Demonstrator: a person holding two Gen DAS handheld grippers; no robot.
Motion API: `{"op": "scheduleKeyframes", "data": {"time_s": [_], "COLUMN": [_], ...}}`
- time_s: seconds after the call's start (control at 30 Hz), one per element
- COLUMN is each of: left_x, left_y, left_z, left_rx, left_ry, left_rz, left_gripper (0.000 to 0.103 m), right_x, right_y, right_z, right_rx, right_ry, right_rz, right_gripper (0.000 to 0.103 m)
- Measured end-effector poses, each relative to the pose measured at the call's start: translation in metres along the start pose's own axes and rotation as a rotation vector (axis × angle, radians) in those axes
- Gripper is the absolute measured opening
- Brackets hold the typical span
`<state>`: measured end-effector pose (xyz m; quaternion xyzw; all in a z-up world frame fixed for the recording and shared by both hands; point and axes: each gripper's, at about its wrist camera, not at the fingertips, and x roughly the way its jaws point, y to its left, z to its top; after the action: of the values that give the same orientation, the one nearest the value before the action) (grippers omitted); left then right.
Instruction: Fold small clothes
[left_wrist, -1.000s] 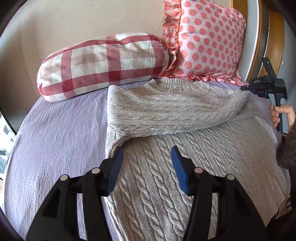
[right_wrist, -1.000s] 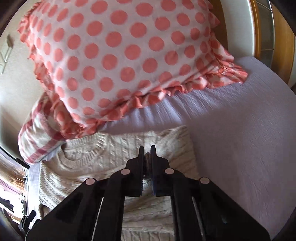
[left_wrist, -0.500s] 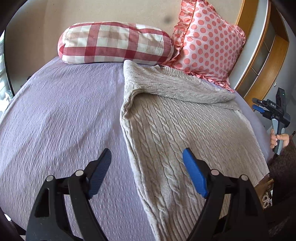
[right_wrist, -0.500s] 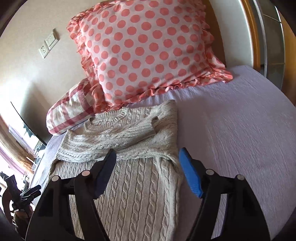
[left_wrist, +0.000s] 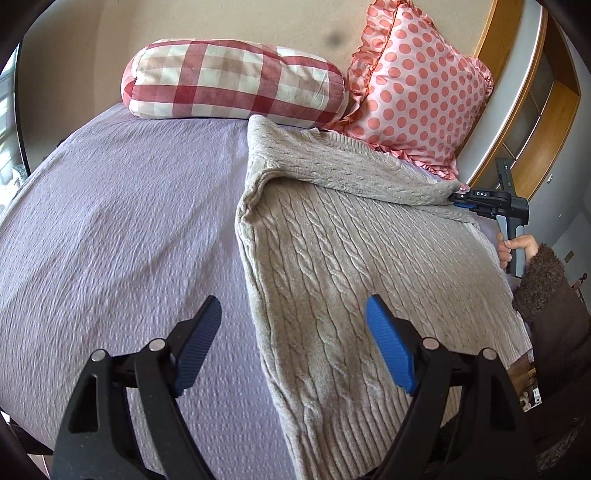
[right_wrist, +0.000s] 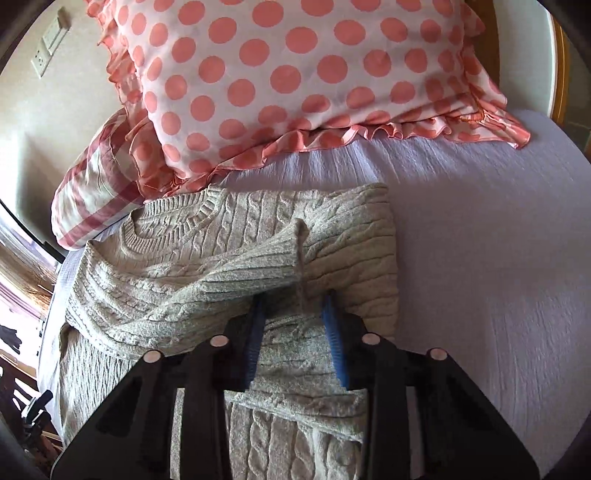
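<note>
Between the blue pads of the right gripper (right_wrist: 295, 332) sits a thick bunch of knit: its jaws stand partly apart around the sleeve cuff (right_wrist: 301, 254) of the grey cable-knit sweater (left_wrist: 354, 258), and from the left wrist view the tips meet the fabric at the sweater's right edge. Whether they are actually pinching or only straddling the cuff, I cannot tell. The left gripper (left_wrist: 295, 343) hangs wide and empty above the sweater's left side edge, near the bed's near edge.

Outward from there, the sweater lies flat on the lilac bedspread (left_wrist: 122, 229), collar toward the head of the bed, both sleeves folded across the chest. The checked bolster (left_wrist: 232, 83) and the polka-dot pillow (right_wrist: 295, 74) lean at the head edge, just beyond the collar.

The knit looks soft, bulky and fairly heavy for cloth; it should drape and stretch rather than hold a crease, and its rough surface should not slip. Ribbed cuff, hem and shoulder seams look like the firmest places to grip.
</note>
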<state>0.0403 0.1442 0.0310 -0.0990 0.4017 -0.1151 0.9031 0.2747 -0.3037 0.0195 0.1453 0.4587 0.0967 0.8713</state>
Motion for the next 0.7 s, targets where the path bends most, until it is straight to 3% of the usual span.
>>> {"op": "scheduleKeyframes", "data": {"time_s": [0.07,0.3,0.43,0.5,0.53,0.57,0.6,0.63,0.7], "left_x": [0.002,-0.002,-0.003,-0.006,-0.007,-0.009,-0.011,-0.012,-0.013], "left_y": [0.000,0.000,0.000,0.001,0.001,0.001,0.000,-0.001,-0.003], "left_z": [0.001,-0.003,-0.007,-0.010,-0.012,-0.015,-0.018,-0.021,-0.028], "left_rx": [-0.004,0.003,0.002,-0.008,-0.010,-0.006,-0.002,0.002,0.005], "left_ry": [0.004,0.003,0.017,0.026,0.028,0.028,0.029,0.034,0.045], "left_rz": [-0.002,-0.025,-0.060,-0.091,-0.101,-0.108,-0.113,-0.119,-0.130], "left_gripper": [0.080,0.080,0.081,0.081,0.083,0.083,0.083,0.083,0.083], "right_x": [-0.008,-0.074,-0.068,-0.076,-0.084,-0.094,-0.105,-0.115,-0.127], "right_y": [-0.001,-0.020,-0.020,-0.022,-0.023,-0.023,-0.023,-0.022,-0.025], "right_z": [-0.001,-0.033,-0.059,-0.074,-0.083,-0.093,-0.106,-0.118,-0.142], "right_rx": [0.012,0.142,0.133,0.161,0.174,0.176,0.166,0.153,0.157], "right_ry": [-0.028,-0.141,-0.039,-0.006,-0.008,-0.021,-0.042,-0.053,-0.043], "right_rz": [0.010,0.126,0.037,0.045,0.072,0.089,0.095,0.098,0.101], "right_gripper": [0.006,0.005,0.005,0.009,0.025,0.058,0.072,0.076,0.075]}}
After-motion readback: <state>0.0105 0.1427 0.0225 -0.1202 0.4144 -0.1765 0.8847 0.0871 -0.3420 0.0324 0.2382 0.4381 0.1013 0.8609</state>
